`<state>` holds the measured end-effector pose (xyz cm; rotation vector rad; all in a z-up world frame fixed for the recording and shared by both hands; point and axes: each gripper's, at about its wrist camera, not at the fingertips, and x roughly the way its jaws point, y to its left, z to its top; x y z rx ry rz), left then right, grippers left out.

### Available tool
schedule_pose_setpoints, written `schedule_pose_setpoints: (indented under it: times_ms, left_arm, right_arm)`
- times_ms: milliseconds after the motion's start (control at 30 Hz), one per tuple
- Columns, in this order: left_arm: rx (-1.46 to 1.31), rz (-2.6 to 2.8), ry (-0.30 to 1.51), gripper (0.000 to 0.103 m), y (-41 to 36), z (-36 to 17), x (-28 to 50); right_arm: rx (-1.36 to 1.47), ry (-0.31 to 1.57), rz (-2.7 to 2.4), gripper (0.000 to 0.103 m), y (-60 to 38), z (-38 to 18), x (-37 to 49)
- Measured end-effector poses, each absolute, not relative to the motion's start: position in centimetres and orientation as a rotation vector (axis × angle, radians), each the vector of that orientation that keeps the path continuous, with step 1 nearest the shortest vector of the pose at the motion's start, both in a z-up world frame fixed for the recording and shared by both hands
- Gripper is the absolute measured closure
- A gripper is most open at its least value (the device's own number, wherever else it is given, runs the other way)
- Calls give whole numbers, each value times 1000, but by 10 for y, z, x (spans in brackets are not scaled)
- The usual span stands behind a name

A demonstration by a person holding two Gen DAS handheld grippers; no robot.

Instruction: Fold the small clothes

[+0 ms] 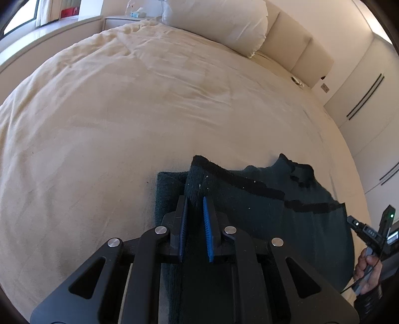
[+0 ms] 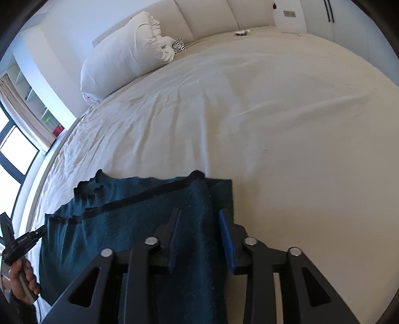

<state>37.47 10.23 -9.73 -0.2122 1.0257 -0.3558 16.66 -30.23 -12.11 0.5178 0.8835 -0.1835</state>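
A dark teal knit garment (image 1: 261, 204) with black trim lies on the cream bed; it also shows in the right wrist view (image 2: 129, 224). My left gripper (image 1: 195, 199) is shut on the garment's left corner, cloth pinched between the blue pads and lifted in a fold. My right gripper (image 2: 199, 214) has the garment's right corner between its fingers; the jaws stand fairly wide around the cloth. Each gripper's handle and the holding hand show at the edge of the other view: the right one (image 1: 371, 239), the left one (image 2: 20, 246).
The cream bedsheet (image 1: 124, 112) spreads wide ahead. A white pillow (image 1: 219, 22) and padded headboard (image 1: 299, 47) are at the far end. A window (image 2: 12, 147) and shelves lie to the left, wardrobe doors (image 1: 369, 99) to the right.
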Motion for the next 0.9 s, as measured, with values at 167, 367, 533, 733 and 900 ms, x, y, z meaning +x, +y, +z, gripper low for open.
schedule_pose_setpoints:
  times_ms: [167, 367, 533, 733, 900]
  left_arm:
    - [-211, -347, 1026, 96, 104, -103, 375]
    - [-173, -302, 1009, 98, 104, -104, 371]
    - [-211, -260, 992, 98, 118, -110, 357]
    - [-270, -226, 982, 97, 132, -117, 353]
    - [-275, -238, 967, 94, 135, -116, 351]
  right_arm:
    - [460, 929, -153, 95, -295, -130, 175]
    - [471, 901, -189, 96, -300, -131, 170]
    - [503, 878, -233, 97, -308, -132, 162]
    - [560, 860, -237, 99, -318, -148, 164]
    - [585, 858, -208, 88, -325, -144, 157]
